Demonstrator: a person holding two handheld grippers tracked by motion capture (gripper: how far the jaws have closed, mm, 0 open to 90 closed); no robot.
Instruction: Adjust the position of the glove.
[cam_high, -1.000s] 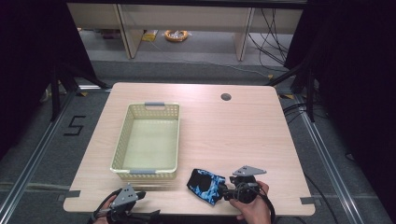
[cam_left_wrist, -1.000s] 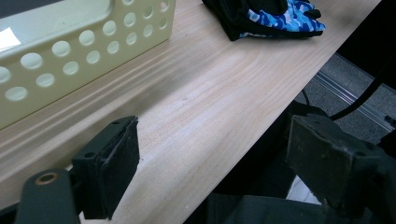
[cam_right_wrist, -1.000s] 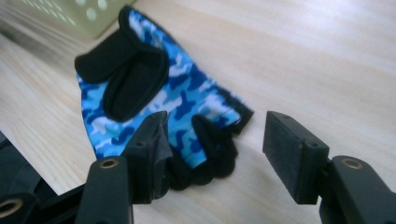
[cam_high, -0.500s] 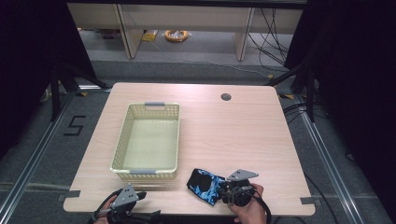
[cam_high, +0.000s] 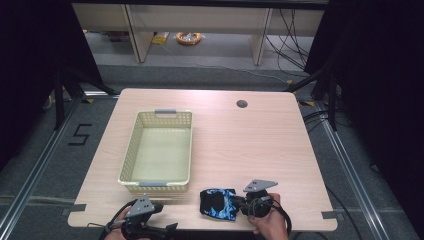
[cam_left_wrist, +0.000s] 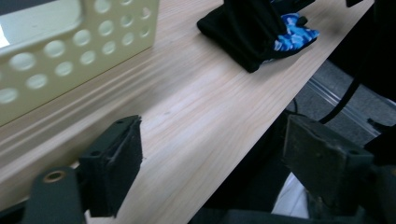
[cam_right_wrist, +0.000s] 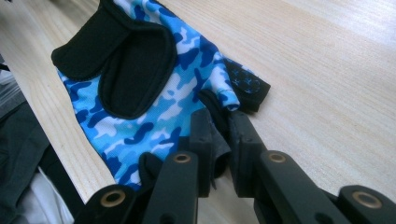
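Glove (cam_high: 218, 203): blue camouflage with black cuff, flat near the table's (cam_high: 260, 145) front edge, just right of the basket (cam_high: 158, 150).
Glove axis: left-right, cuff leftward, fingers toward the right hand-held gripper (cam_high: 239, 204).
Right hand-held gripper view: jaws pinch black finger fabric.
Left hand-held gripper (cam_left_wrist: 212, 161): jaws wide apart at the table edge, empty.

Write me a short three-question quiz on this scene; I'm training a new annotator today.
1. True or false: the basket has the glove inside it.
2. Which gripper is clamped on the glove's edge? A) left gripper B) right gripper
3. Fill in: the left gripper's jaws stand ____ above the table's near edge.

Key:
1. False. The glove lies on the table, to the right of the basket's near corner.
2. B.
3. Open, with nothing between them.
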